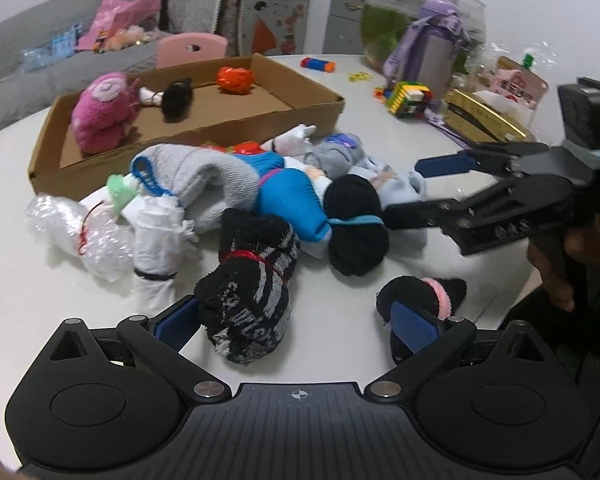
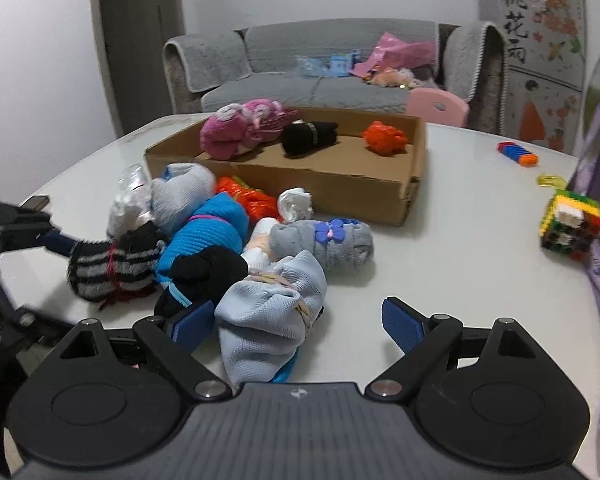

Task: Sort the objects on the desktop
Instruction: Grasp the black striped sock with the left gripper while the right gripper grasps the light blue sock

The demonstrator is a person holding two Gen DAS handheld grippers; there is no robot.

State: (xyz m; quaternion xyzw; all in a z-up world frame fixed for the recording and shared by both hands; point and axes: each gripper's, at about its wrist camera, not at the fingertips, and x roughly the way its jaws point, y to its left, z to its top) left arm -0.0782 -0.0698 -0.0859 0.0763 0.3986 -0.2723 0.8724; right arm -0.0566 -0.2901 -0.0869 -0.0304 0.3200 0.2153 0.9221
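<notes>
Rolled socks heaped on the white worktop in front of a shallow brown cardboard box.

The black-and-grey striped sock roll lies between the left gripper's fingers, which stand wide without pressing it; a small black roll with a pink band sits at its right finger. The right gripper is also wide, the pale blue sock bundle against its left finger, bare worktop beside its right. The box already holds 3 bundles: pink, black and orange. Open worktop spreads right toward the multicoloured brick cube.
</notes>
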